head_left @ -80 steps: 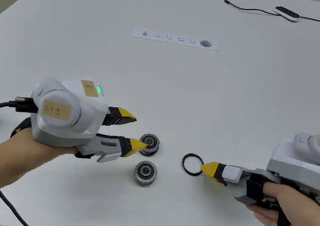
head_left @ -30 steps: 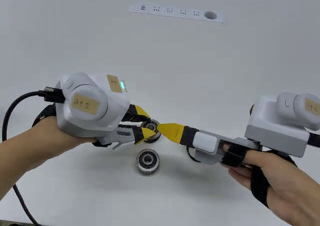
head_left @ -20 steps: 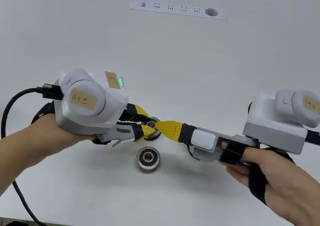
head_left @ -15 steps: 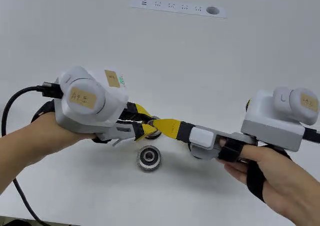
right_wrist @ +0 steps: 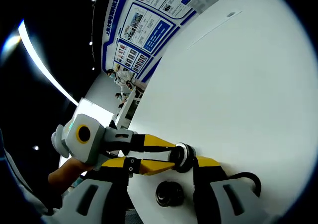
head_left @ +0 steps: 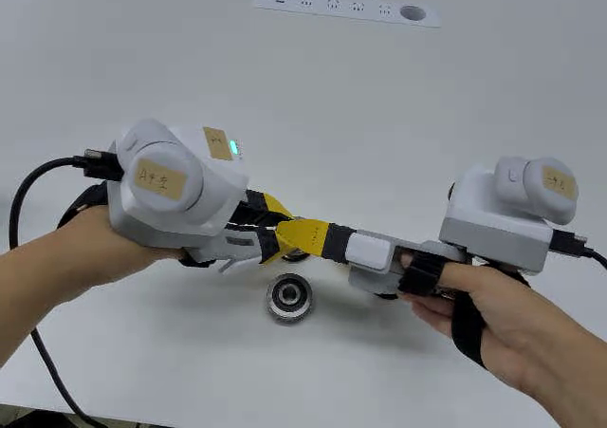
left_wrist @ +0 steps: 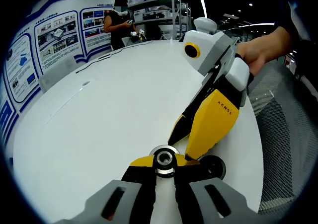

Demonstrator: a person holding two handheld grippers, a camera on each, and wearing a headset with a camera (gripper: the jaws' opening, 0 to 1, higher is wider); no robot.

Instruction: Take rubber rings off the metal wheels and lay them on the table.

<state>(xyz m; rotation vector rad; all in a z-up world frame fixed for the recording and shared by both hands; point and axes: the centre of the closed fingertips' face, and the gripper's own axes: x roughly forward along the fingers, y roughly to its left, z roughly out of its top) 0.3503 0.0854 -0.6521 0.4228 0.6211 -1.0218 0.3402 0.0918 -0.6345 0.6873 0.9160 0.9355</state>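
Observation:
A metal wheel (left_wrist: pixel 165 159) with a black rubber ring is lifted off the white table (head_left: pixel 398 115), and my left gripper (head_left: pixel 274 244) is shut on it. My right gripper (head_left: pixel 285 230) reaches in from the right, its yellow jaws closed on the rim of that wheel (right_wrist: pixel 182 156). Below the two grippers a second wheel (head_left: pixel 291 298) with its ring lies flat on the table. Behind the right gripper's jaw rests a loose black rubber ring (right_wrist: pixel 247 182). In the head view the held wheel is mostly hidden by the yellow fingertips.
A white power strip (head_left: pixel 346 6) lies at the far side of the table. A black cable (head_left: pixel 24 257) trails from the left gripper toward the near left edge. Bare table stretches out behind the grippers.
The left gripper has shut on one wheel and lifted it. The right gripper left the loose ring, moved left and closed on the held wheel's rim. The second wheel stayed put.

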